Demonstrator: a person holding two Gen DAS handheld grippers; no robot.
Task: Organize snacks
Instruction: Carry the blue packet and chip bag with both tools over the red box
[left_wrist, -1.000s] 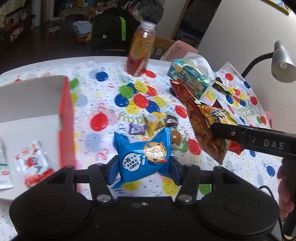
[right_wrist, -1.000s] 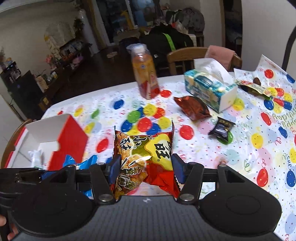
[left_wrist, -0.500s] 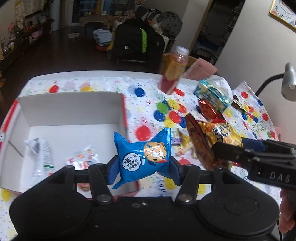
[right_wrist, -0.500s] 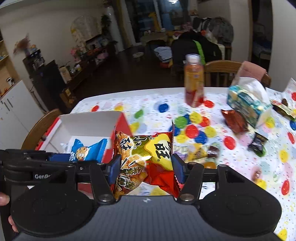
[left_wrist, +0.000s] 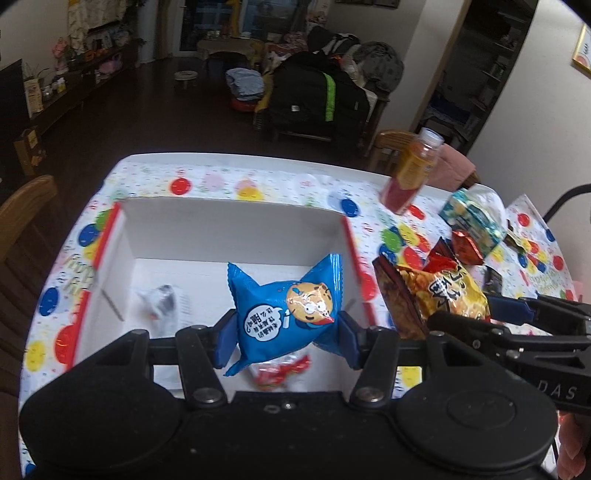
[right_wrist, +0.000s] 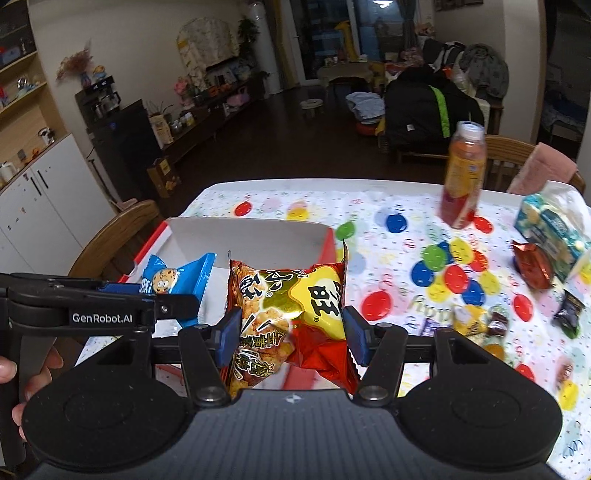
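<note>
I am holding two grippers over a table (left_wrist: 207, 173) covered with a cloth of coloured dots. My left gripper (left_wrist: 282, 328) is clamping a blue cookie packet (left_wrist: 284, 314) between its blue pads, which are pressing on both sides of it. The packet is hanging above the open white box (left_wrist: 236, 229) with red edges, over the right half of its inside. The box is sitting near the left edge of the table. On its floor two small snacks are lying: a pale wrapper (left_wrist: 162, 302) near the left wall and a red and white packet (left_wrist: 280, 373) near the front wall, partly hidden under the blue packet.

My right gripper (right_wrist: 291, 332) is clamping a red and yellow snack bag (right_wrist: 288, 317) in the same way, with the pads pushing into its sides. This bag is hanging near the right wall of the box; I cannot tell whether it is over the inside or over the cloth.

Toward the far right of the table an orange drink bottle (right_wrist: 463, 177) is standing, and a tissue box (right_wrist: 550, 232) is lying near the right edge with a brown-red wrapper (right_wrist: 532, 266) just beside it. Several small candies (right_wrist: 476, 321) are lying loose on the cloth between the box and the right edge.
</note>
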